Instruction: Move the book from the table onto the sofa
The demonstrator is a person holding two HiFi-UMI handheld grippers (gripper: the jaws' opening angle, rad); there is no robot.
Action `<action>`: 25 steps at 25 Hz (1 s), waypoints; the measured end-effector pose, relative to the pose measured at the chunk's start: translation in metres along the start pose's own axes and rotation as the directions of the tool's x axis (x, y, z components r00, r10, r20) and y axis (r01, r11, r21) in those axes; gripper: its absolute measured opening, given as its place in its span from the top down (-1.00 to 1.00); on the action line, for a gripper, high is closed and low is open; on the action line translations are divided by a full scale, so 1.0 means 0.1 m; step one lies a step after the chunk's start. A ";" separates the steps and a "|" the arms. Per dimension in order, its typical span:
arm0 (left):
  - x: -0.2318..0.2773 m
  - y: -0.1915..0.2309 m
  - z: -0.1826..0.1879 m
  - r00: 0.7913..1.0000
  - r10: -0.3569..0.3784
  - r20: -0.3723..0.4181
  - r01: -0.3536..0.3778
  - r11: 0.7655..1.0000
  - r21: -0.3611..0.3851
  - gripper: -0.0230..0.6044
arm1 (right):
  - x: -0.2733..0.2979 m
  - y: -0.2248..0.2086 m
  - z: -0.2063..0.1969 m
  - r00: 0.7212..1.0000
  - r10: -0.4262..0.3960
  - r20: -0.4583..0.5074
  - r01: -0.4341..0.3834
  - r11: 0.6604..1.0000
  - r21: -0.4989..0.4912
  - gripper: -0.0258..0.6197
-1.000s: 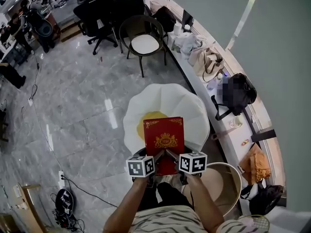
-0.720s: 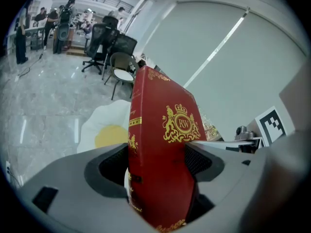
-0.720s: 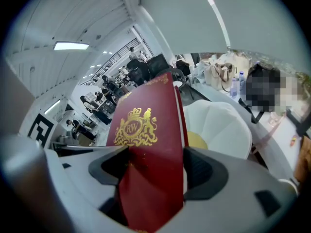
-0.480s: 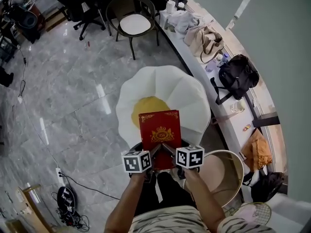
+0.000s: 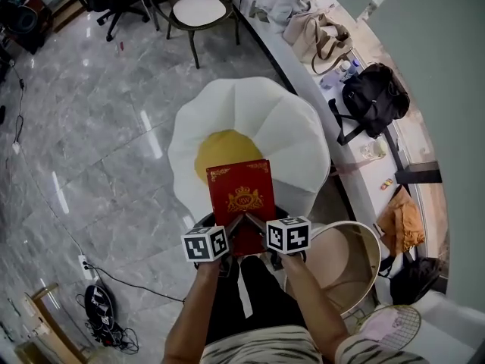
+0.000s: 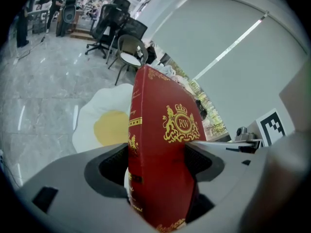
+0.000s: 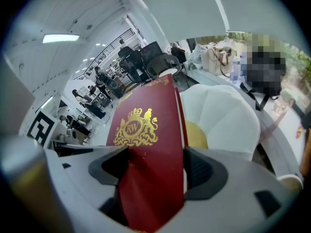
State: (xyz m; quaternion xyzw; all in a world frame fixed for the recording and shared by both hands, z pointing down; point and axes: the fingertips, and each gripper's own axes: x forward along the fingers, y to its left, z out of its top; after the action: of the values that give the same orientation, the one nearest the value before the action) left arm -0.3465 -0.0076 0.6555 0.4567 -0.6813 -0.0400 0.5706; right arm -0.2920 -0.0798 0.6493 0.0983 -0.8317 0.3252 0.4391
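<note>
Left to right: grey marble floor [image 5: 91,127] with a cable along its left edge. The left hand-held gripper [image 5: 233,230] [image 6: 158,164] pinches the red book [image 5: 241,199] [image 6: 165,144] [image 7: 146,144] at its near end, and the right hand-held gripper [image 5: 255,227] [image 7: 155,171] is clamped on the same end from the other side. The book, crest upward, lies over the front of the white sofa [image 5: 288,139], overlapping its yellow centre [image 5: 220,149].

Against the picture a second ago, the sofa fills more of the head view and the chair [image 5: 198,10] has slid to the top edge.

The book's near edge is hidden behind the marker cubes – whether it touches the seat cannot be told.

Further right stand a round beige desk [image 5: 348,268] and a wall counter with a tan bag [image 5: 322,32] and a black bag [image 5: 371,97].
</note>
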 end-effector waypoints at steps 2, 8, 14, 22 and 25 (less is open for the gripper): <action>0.09 0.08 -0.04 1.000 0.001 -0.005 -0.001 1.000 -0.001 -0.23 | 0.11 -0.04 -0.05 1.000 -0.004 -0.003 0.004 1.000 -0.001 -0.19; 0.37 0.31 -0.18 1.000 0.004 -0.005 -0.004 1.000 -0.011 -0.23 | 0.41 -0.22 -0.20 1.000 -0.008 -0.010 0.008 1.000 -0.013 -0.19; 0.71 0.52 -0.34 1.000 0.012 -0.027 -0.013 1.000 -0.010 -0.23 | 0.72 -0.44 -0.38 1.000 -0.020 -0.019 0.020 1.000 -0.010 -0.19; 1.11 0.88 -0.47 0.998 0.023 -0.066 -0.024 1.000 -0.009 -0.23 | 1.22 -0.67 -0.54 0.998 -0.034 -0.053 0.034 0.999 -0.016 -0.19; 1.26 1.00 -0.57 0.996 0.030 -0.087 -0.031 0.999 -0.019 -0.23 | 1.38 -0.76 -0.64 0.996 -0.039 -0.077 0.038 0.999 -0.022 -0.19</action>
State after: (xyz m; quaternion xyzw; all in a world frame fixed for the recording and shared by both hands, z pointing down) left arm -0.3491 -0.0073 0.8261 0.4419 -0.6625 -0.0184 0.6046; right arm -0.2976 -0.0810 0.8193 0.0973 -0.8152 0.3118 0.4783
